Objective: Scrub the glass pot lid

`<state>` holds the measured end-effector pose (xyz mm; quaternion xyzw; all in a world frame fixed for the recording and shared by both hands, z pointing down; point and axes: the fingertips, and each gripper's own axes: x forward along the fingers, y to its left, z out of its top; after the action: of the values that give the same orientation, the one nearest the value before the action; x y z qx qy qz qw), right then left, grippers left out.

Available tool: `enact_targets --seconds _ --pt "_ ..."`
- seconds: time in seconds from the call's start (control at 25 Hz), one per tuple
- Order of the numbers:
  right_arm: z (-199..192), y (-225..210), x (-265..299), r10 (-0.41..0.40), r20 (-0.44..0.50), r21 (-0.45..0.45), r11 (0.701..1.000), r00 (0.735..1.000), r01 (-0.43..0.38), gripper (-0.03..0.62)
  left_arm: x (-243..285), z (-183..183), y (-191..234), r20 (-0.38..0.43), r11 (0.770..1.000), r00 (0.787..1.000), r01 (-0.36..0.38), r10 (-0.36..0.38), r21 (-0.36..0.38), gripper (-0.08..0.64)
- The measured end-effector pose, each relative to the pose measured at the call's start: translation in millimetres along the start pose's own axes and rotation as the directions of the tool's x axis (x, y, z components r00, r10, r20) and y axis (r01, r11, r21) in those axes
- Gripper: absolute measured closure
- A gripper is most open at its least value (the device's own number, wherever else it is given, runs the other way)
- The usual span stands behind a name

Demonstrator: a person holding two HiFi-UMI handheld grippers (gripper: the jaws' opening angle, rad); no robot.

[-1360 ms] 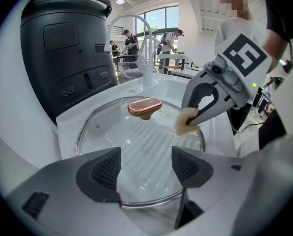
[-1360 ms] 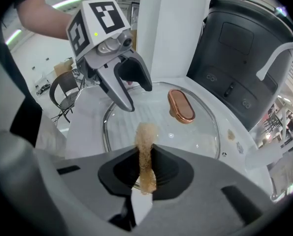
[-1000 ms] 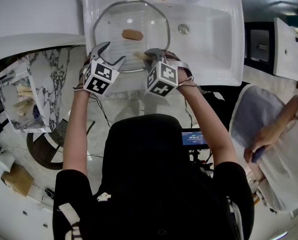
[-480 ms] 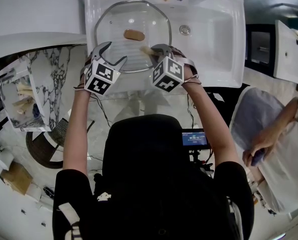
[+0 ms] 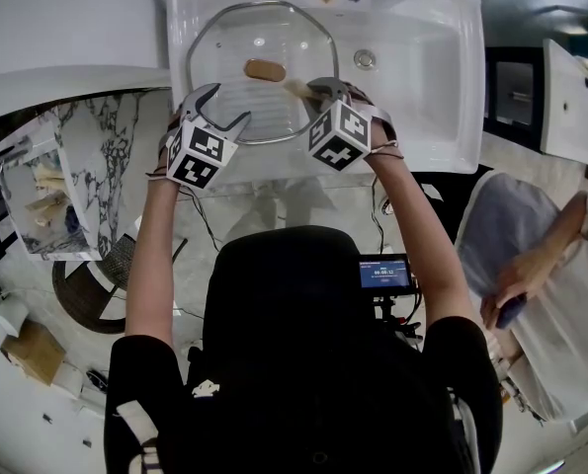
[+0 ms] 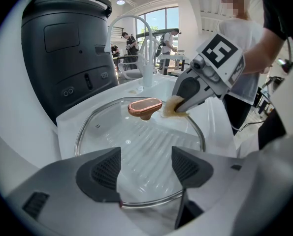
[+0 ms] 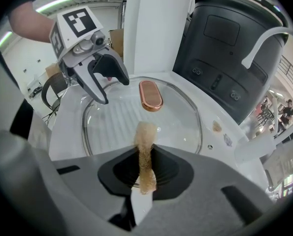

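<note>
Sink (image 5: 427, 67), white and ribbed, bears glass pot lid (image 5: 229, 87).

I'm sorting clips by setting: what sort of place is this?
Likely a kitchen-sink mock-up in an open workspace: white sink, faucet, glass pot lid on its drainboard, people standing behind.

Lighting: bright, even, from ceiling strips (image 7: 55, 4) and a window (image 6: 158, 19). Shadows: soft, faint. Glare: small highlights on the lid (image 5: 236, 89); white sink (image 5: 422, 67) nearly overexposed. Distortion: strong fisheye, dark vignetted corners in both gripper views. Focus: nearest foreground soft.
</note>
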<state>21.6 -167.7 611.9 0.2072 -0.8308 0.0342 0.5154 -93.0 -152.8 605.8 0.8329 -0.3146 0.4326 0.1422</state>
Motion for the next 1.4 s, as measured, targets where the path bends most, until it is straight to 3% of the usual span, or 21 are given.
enact_targets --seconds 0.68,1.4 --pt "-15 -52 5 -0.117 -0.05 0.056 0.991 0.992 0.12 0.566 1 0 1 -0.001 1.0 1.0 -0.003 0.003 -0.003 0.265" --pt "-11 -40 4 -0.121 -0.044 0.055 0.991 0.992 0.124 0.566 1 1 0 0.003 1.0 1.0 -0.004 0.004 -0.002 0.265"
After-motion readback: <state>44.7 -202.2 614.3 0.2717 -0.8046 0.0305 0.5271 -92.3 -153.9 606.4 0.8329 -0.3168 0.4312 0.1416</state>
